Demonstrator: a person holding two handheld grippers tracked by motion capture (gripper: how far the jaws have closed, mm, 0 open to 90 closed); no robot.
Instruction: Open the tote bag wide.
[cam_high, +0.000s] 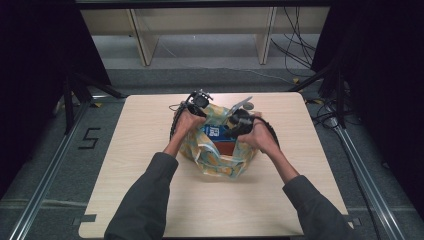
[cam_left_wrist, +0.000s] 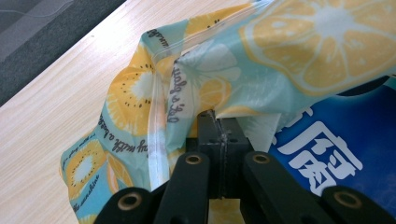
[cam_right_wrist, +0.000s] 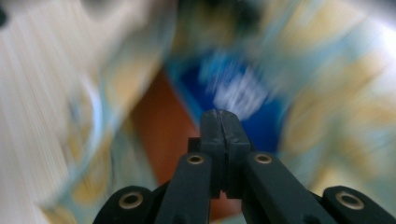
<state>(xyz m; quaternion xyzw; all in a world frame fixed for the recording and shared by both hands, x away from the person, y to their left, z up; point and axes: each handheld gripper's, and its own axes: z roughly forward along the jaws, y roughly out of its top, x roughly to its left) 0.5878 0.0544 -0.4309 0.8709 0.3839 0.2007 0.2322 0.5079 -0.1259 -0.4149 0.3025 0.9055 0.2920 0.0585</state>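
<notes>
A soft bag (cam_high: 220, 165) printed with lemon and kiwi slices sits open at the middle of the table. Inside it lie a blue box (cam_high: 214, 131) with white lettering and an orange-brown box (cam_high: 226, 148). My left gripper (cam_high: 200, 106) is at the bag's far left rim. In the left gripper view its jaws (cam_left_wrist: 223, 122) are shut on the edge of the bag (cam_left_wrist: 280, 51), beside the blue box (cam_left_wrist: 336, 140). My right gripper (cam_high: 235, 125) hovers over the bag's mouth. The blurred right gripper view shows it (cam_right_wrist: 223, 119) shut on nothing, pointing at the blue box (cam_right_wrist: 243, 93) and the orange-brown box (cam_right_wrist: 159, 130).
The light wooden table (cam_high: 150, 200) has bare room on all sides of the bag. Beyond its far edge stand pale shelf legs (cam_high: 142, 45), with loose cables (cam_high: 295, 55) on the floor to the right. Metal rails (cam_high: 50, 170) run along both sides.
</notes>
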